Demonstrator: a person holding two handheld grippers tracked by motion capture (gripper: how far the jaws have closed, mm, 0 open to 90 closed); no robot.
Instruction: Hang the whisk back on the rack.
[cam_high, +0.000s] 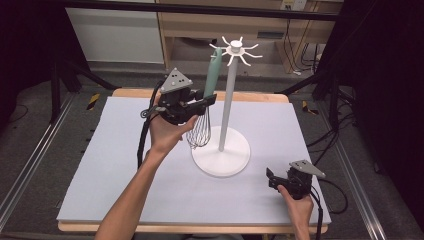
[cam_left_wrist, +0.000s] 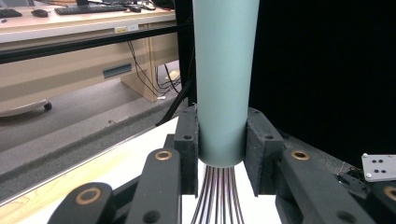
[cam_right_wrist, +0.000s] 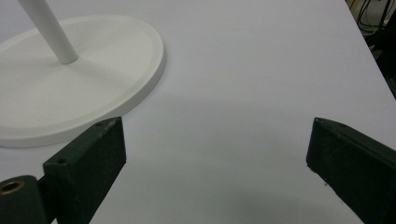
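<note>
A whisk with a pale green handle (cam_high: 213, 75) and metal wires (cam_high: 199, 131) hangs upright beside a white hook stand (cam_high: 229, 100). The handle's top is at one of the stand's top hooks (cam_high: 217, 47). My left gripper (cam_high: 206, 101) is shut on the lower end of the handle (cam_left_wrist: 223, 84), with the wires (cam_left_wrist: 217, 196) fanning out below its jaws. My right gripper (cam_high: 272, 179) rests low at the table's front right, open with nothing between its fingers (cam_right_wrist: 88, 154). The stand's round base (cam_right_wrist: 60, 88) lies ahead and left of it.
A pale mat (cam_high: 125, 165) covers the wooden table (cam_high: 135, 93). Black frame bars and curtains flank both sides. Shelving and cables (cam_high: 292, 45) stand behind the table. Cables trail from both grippers.
</note>
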